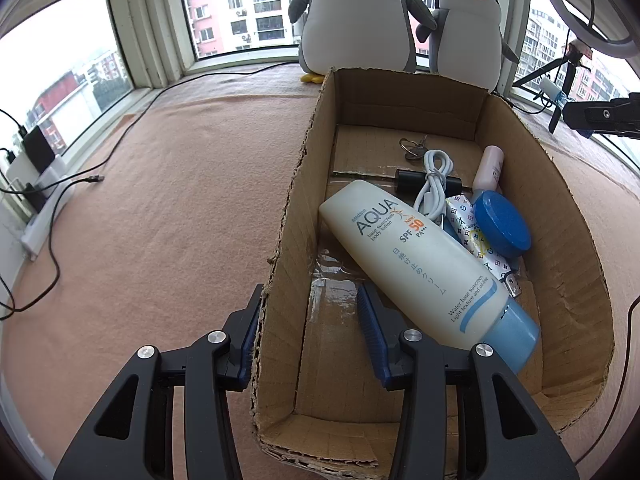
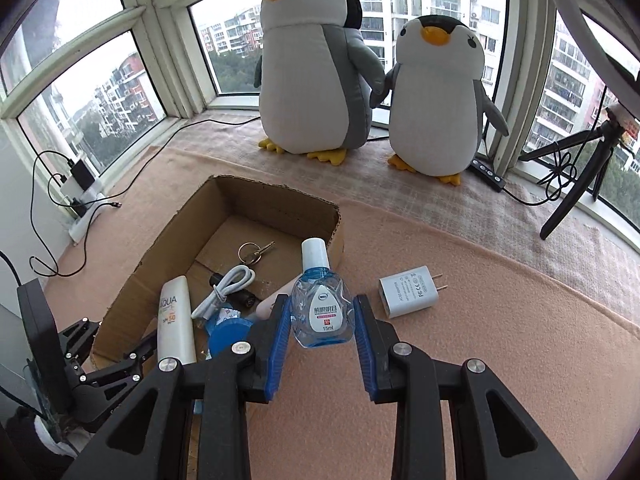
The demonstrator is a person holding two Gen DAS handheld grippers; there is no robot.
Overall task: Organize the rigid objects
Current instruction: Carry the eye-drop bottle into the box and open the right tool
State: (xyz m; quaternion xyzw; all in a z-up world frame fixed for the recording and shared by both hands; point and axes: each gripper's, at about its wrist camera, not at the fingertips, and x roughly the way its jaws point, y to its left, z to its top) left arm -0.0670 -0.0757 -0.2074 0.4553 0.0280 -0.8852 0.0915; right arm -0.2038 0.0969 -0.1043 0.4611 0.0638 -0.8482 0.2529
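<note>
- The right tool (image 2: 322, 320) is seen partly closed around an eye-drop bottle (image 2: 322, 308); the blue pads (image 2: 280, 344) sit at the bottle's sides, though firm contact cannot be confirmed.
- The bottle is held upright, white cap on top, just beside the right wall of the cardboard box (image 2: 280, 204).
- A white USB charger plug (image 2: 408, 291) is seen lying flat on the pink blanket (image 2: 480, 360) near the right tool, its prongs pointing away to the right.
- The left tool (image 1: 308, 332) is held wide open astride the box's left wall (image 1: 292, 216), one finger outside and one inside; nothing is gripped.
- Inside the box a sunscreen tube (image 1: 420, 256) is laid diagonally, with a white cable (image 1: 434, 184), a black cylinder (image 1: 408, 180), a blue round lid (image 1: 502, 224), a patterned packet (image 1: 476, 240), a small pink bottle (image 1: 489, 168) and a key ring (image 1: 412, 148) beyond it.
- Two plush penguins (image 2: 316, 76) are stood on the window ledge behind the box.
</note>
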